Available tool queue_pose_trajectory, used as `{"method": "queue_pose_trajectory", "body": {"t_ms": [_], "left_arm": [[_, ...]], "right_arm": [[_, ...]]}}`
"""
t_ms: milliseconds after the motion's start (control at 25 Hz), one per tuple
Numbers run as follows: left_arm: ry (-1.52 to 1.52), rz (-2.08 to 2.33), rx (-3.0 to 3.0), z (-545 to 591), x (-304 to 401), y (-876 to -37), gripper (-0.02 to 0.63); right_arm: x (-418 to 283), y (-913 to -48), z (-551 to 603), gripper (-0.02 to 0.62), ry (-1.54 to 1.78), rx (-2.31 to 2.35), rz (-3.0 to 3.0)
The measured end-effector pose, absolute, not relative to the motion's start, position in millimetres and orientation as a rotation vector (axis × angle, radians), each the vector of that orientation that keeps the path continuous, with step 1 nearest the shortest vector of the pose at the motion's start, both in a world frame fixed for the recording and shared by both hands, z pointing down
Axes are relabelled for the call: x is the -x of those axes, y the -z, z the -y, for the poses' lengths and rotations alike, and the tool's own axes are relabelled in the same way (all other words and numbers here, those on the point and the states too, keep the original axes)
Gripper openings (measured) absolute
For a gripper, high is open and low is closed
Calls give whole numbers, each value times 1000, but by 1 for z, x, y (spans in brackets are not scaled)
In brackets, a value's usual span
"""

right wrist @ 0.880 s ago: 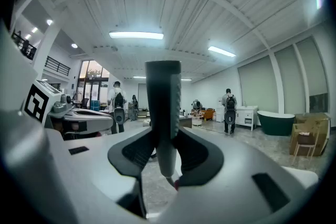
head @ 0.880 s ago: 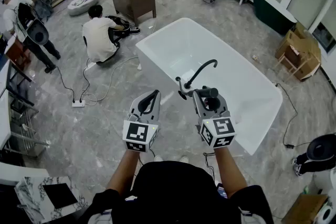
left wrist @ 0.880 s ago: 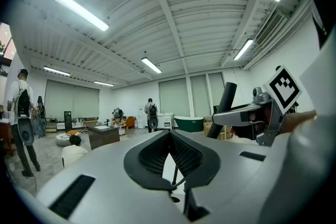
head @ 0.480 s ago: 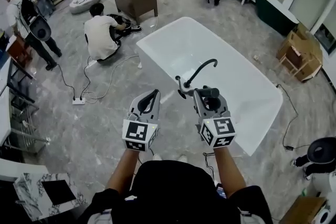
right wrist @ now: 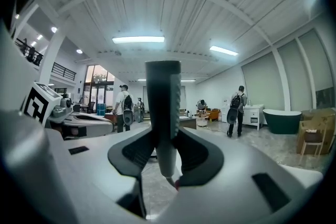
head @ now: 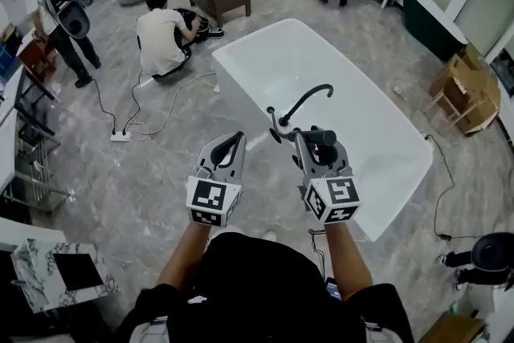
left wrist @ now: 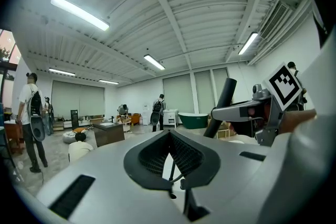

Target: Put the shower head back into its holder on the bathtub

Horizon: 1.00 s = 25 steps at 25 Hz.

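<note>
Right fingers [right wrist: 134,152] clamp the shower head [right wrist: 163,107], long axis upright; left fingers [left wrist: 152,157] shut, empty. Bathtub faucet [head: 309,102] stands just ahead, nearest my right.

Right gripper [head: 315,144] clamps the dark shower head [head: 322,137] crosswise, beside the black faucet [head: 305,104] at the white bathtub's [head: 265,52] near edge. Left gripper [head: 229,149] is alongside, over the floor [head: 144,189].

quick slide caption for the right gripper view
Right tool clamped on the shower head handle, which stands upright between its jaws.
</note>
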<state>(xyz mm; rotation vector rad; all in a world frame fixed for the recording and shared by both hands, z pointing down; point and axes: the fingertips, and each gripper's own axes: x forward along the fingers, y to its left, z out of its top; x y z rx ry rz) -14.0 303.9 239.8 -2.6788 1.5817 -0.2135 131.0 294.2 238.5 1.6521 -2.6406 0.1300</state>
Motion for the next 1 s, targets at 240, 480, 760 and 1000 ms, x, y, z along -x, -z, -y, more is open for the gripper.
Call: {"method": "queue_pose_trajectory", "body": {"t_ms": [240, 480, 760, 1000], "left_arm": [[263, -1597, 2648, -310, 5, -249, 14], [263, -1618, 2631, -305, -2, -252, 14], [271, -1603, 2630, -289, -2, -255, 14], [257, -1608, 2644, -256, 6, -257, 14]], "right_arm": [[-139, -241, -292, 137, -136, -1632, 2675], [-147, -242, -284, 137, -131, -1622, 2697], [-146, -241, -268, 137, -118, -1621, 2704], [-138, -241, -237, 137, -107, -1617, 2700]]}}
